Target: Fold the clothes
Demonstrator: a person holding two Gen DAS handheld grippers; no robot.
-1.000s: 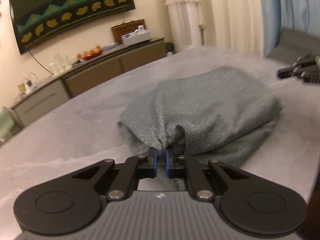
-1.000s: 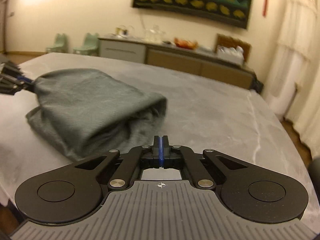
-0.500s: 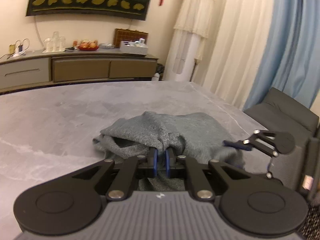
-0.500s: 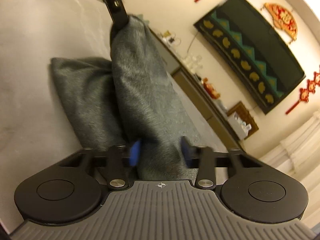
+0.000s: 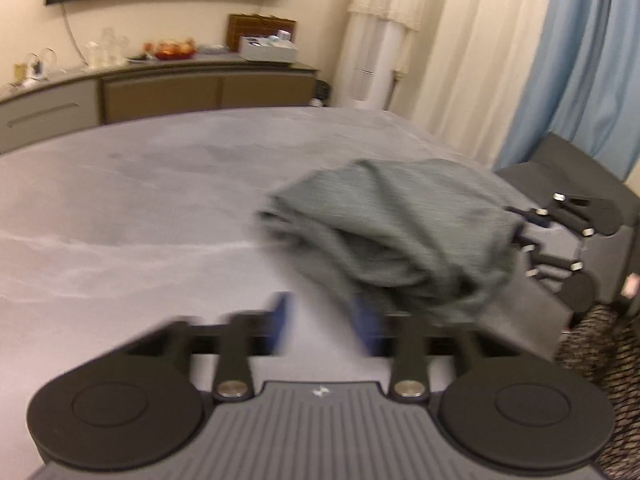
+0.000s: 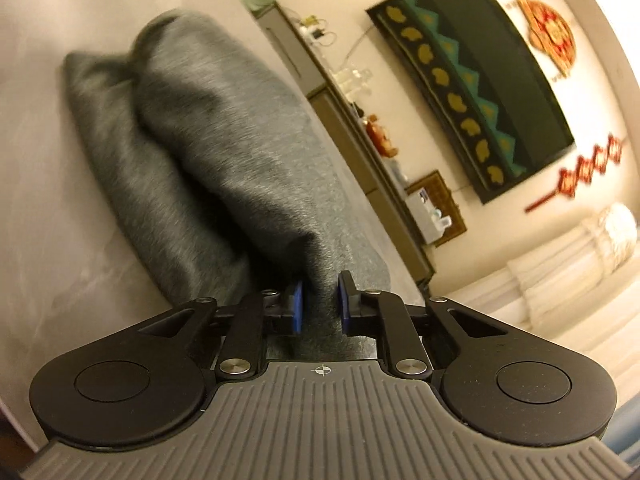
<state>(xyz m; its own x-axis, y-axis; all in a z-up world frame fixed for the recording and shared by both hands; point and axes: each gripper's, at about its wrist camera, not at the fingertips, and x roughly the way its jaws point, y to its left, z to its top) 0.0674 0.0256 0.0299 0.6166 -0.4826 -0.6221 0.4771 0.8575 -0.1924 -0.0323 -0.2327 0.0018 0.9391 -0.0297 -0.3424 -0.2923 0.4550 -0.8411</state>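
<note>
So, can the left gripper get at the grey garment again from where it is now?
Probably yes. The left gripper is open, and the grey garment lies just ahead to its right on the table, with nothing between.

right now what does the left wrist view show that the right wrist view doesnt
Only the left wrist view shows the left gripper, open with nothing between its fingers, the blue curtain and the dark chair. Only the right wrist view shows the red wall ornament and cloth lying between the right gripper fingers. Both show the grey garment on the table, the sideboard and the wall hanging.
</note>
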